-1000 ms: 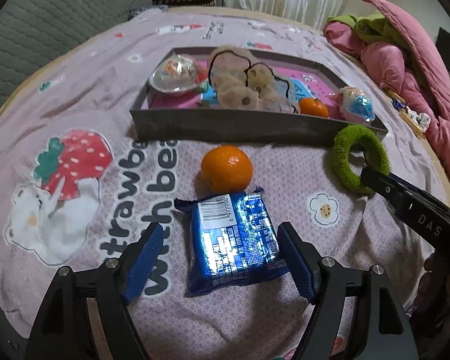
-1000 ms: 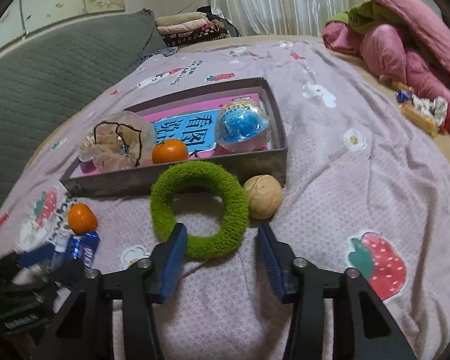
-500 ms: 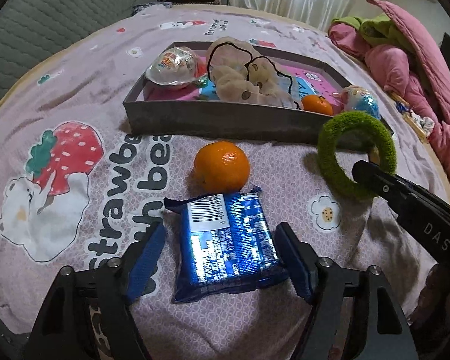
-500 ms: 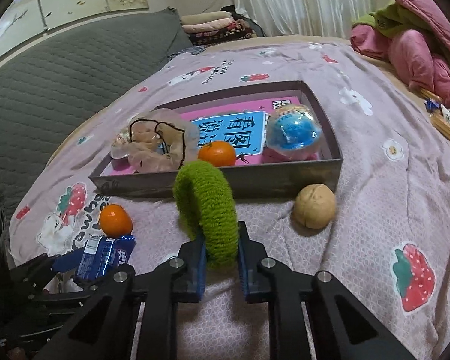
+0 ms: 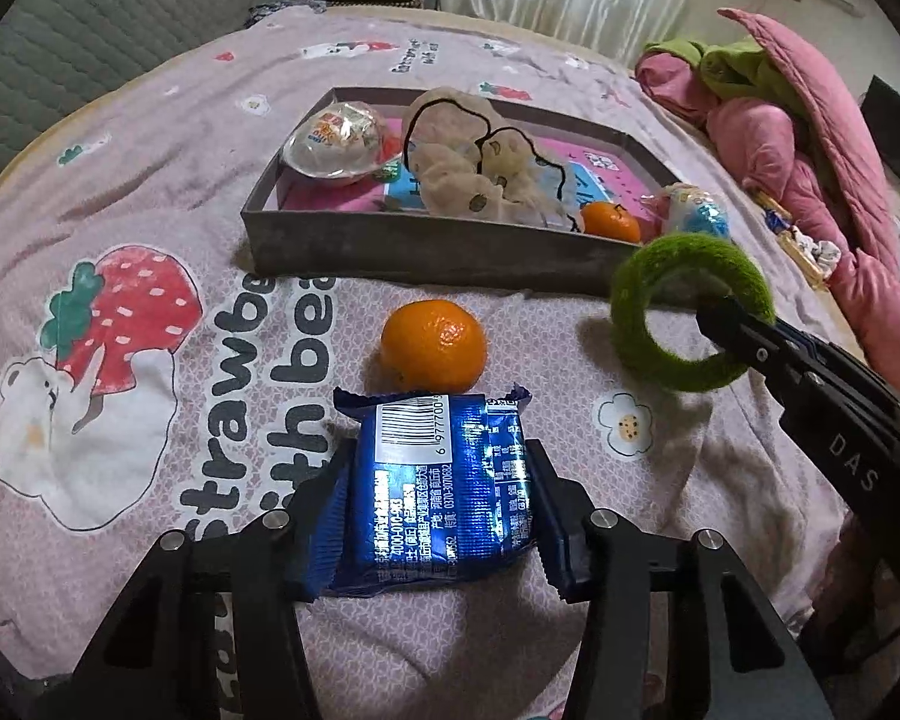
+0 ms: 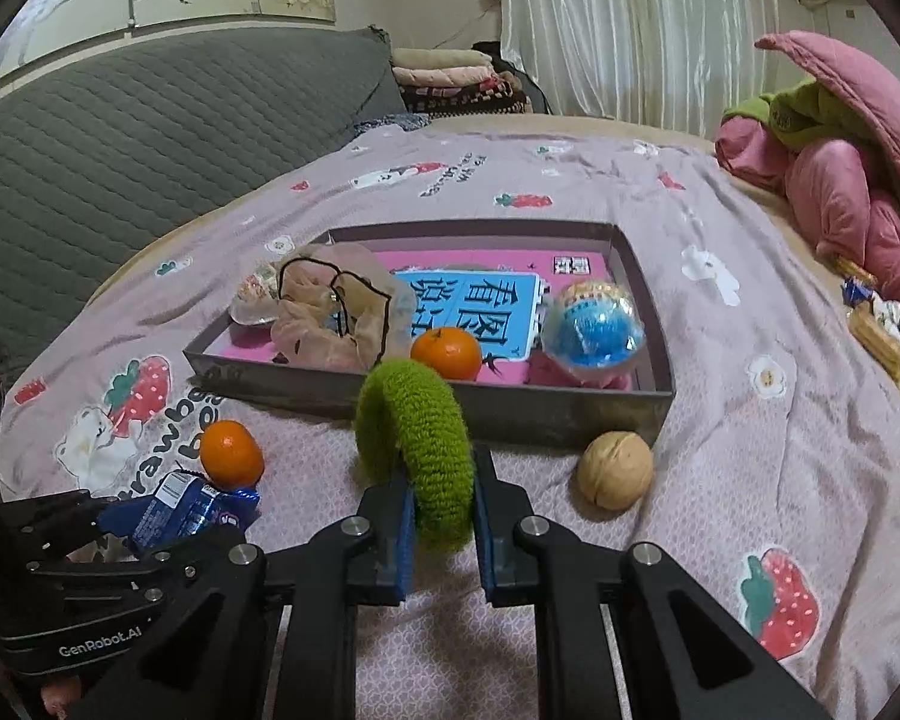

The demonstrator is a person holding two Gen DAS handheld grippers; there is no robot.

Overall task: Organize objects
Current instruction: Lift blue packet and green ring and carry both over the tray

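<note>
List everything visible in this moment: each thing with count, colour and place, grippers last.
tray: 1, grey walls, pink liner, on the bedspread.
tangerines: 2, orange; one in the tray, one on the bedspread beyond the snack packet.
capsule balls: 2, clear; a blue-filled one at the tray's right end, another at its left end.
sheer pouches: beige bundle, count unclear, mid-tray.
walnut: 1, tan, outside the tray's near wall.
snack packet: 1, blue, between the left gripper's fingers.
fuzzy ring: 1, green, lifted upright.
bedspread: 1, mauve, strawberry print.
quilts: pink and green heap, far right.
left gripper: closing in on the snack packet.
right gripper: shut on the fuzzy ring.
</note>
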